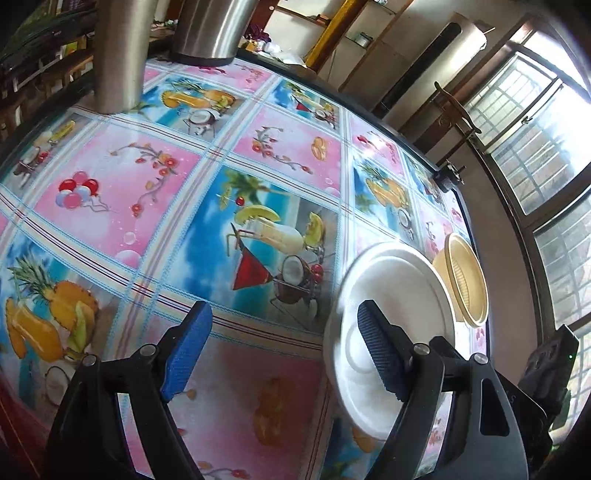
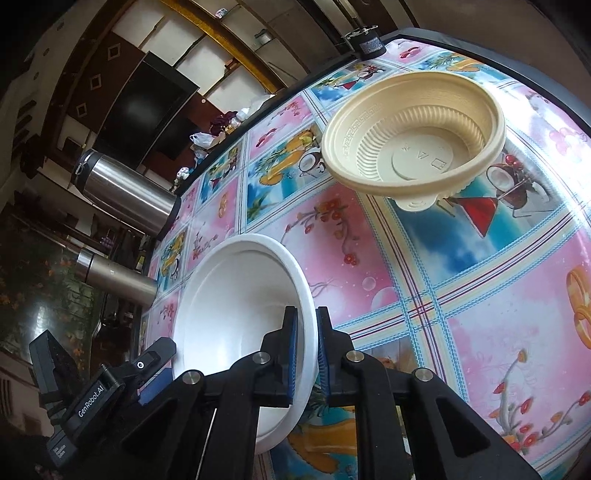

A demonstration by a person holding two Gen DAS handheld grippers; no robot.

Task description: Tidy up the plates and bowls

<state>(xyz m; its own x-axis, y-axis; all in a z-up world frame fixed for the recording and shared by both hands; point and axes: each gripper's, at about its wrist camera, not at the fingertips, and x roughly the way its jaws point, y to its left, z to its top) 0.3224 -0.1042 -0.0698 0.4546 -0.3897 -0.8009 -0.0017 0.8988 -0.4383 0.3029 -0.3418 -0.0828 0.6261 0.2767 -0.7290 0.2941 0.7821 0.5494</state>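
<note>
My right gripper point(image 2: 307, 354) is shut on the rim of a white plate point(image 2: 236, 317), which hangs tilted just above the patterned tablecloth point(image 2: 480, 295). A beige ribbed bowl point(image 2: 413, 136) stands alone on the cloth farther off, to the right. In the left wrist view my left gripper point(image 1: 284, 350) is open, with only cloth in its wide gap. Its right finger lies across the white plate point(image 1: 391, 291), and the beige bowl point(image 1: 467, 280) sits just past the plate by the table edge. I cannot tell whether that finger touches the plate.
Two steel flasks point(image 1: 114, 55) point(image 1: 210, 29) stand at the far left of the table point(image 1: 147, 177). A small black device point(image 2: 365, 44) sits on the far table edge. Windows and a wall run along the right side. The left gripper's black housing point(image 2: 92, 398) is close beside the plate.
</note>
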